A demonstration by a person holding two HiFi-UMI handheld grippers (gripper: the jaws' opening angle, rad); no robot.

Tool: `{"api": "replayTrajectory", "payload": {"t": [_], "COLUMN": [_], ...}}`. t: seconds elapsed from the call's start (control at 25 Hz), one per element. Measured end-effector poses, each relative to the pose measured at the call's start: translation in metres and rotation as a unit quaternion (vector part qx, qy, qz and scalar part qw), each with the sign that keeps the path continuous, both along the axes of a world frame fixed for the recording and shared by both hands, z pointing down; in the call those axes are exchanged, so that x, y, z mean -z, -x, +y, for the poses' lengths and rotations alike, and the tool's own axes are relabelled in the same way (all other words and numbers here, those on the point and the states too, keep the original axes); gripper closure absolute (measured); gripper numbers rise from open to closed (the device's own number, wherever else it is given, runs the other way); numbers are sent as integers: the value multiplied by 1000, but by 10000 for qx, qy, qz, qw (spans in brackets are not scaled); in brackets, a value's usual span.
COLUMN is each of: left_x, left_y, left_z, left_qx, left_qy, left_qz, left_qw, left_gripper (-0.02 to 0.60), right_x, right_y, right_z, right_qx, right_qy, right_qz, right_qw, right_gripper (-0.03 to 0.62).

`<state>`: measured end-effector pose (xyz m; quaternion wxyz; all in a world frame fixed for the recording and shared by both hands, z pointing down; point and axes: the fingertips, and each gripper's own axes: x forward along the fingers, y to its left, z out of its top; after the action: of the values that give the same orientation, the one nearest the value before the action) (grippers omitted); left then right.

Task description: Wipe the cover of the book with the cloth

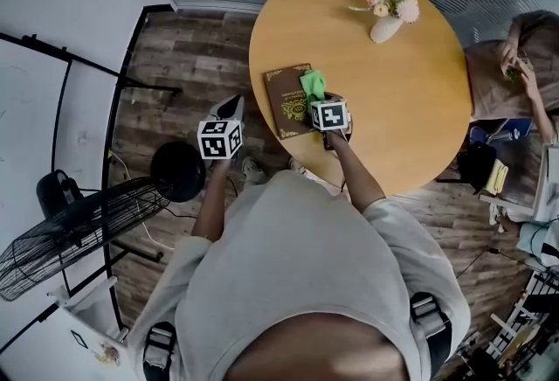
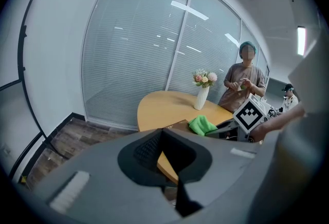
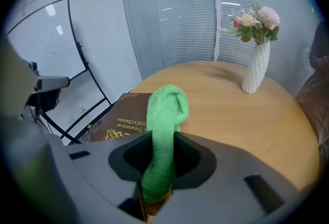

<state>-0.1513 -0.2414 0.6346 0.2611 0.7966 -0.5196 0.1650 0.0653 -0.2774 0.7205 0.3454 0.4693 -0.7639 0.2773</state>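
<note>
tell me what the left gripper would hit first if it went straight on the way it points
Most likely the rim of the round table, near the corner of the book. The left gripper is empty and off the table. Depth is unclear, so it might skim over the top.

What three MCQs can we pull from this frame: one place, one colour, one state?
1. Where does the book lie?
A) at the table edge nearest the person
B) under the vase
C) on the floor

2. Cloth colour?
A) white
B) green
C) blue

3. Right gripper?
A) open, empty
B) shut on the cloth
C) shut on the vase

Answers:
1 A: the head view shows the book by that edge.
2 B: the cloth is bright green in every view.
3 B: the cloth stands pinched between its jaws.
</note>
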Motion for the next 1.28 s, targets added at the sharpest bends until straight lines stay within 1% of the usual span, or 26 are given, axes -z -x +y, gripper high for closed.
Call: {"api": "replayTrajectory", "payload": {"t": [0.12, 0.32, 0.72, 1.04, 1.28], "left_x": [1, 2, -1, -1, -1], "left_y": [3, 1, 4, 4, 11], "left_z": [3, 8, 15, 17, 24], "left_qx": [33, 0, 4, -8, 83], "left_qy": [-11, -29, 14, 0, 8], "left_qz": [12, 17, 23, 45, 84], "left_qw": [10000, 10000, 10000, 10000, 9999], "left_gripper": [574, 574, 574, 574, 574], "right_x": [2, 12, 43, 58, 54], "right_y": [0, 3, 20, 45, 73], "right_z": [0, 4, 25, 39, 55], "right_qx": [25, 175, 358, 423, 758], "right_qy": [-30, -227, -505, -594, -521], "right_qz": [-44, 8, -270, -538, -488], "right_qw": [10000, 9996, 9977, 9959, 9946], "right_gripper": [493, 493, 493, 493, 493]}}
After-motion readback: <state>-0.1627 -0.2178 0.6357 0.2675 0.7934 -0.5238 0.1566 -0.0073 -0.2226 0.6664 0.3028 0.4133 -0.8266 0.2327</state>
